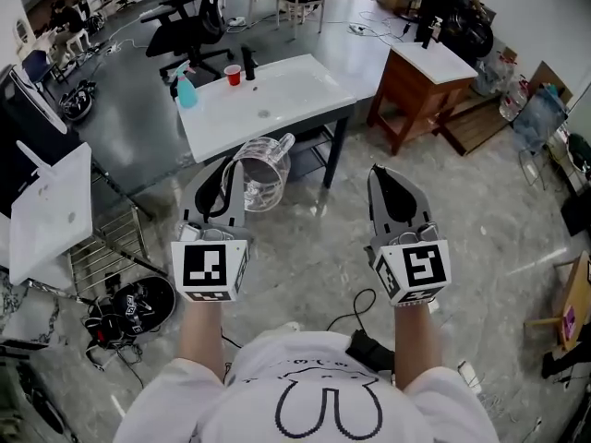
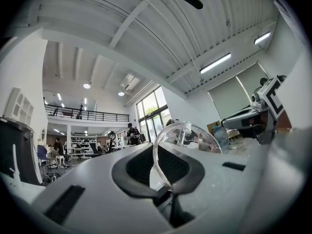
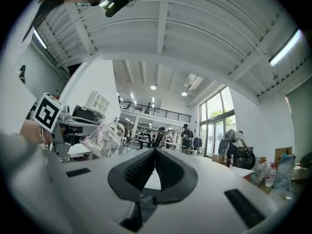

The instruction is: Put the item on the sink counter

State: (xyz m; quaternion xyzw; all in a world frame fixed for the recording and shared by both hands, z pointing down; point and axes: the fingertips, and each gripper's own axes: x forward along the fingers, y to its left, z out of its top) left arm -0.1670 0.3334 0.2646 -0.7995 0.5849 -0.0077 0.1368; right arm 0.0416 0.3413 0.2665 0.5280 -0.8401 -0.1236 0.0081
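The white desk with a shallow sink carries a blue spray bottle, a small red cup and a dark upright item near its far edge.

Lab/workshop hall, open-plan.
High ribbed ceiling, mezzanine railing, office chairs, freestanding sink counter, floor cables.

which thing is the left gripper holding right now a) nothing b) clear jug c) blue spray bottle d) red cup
B: the left gripper has its jaws pinched on the rim of the clear jug, while the red cup and spray bottle stand on the sink counter.
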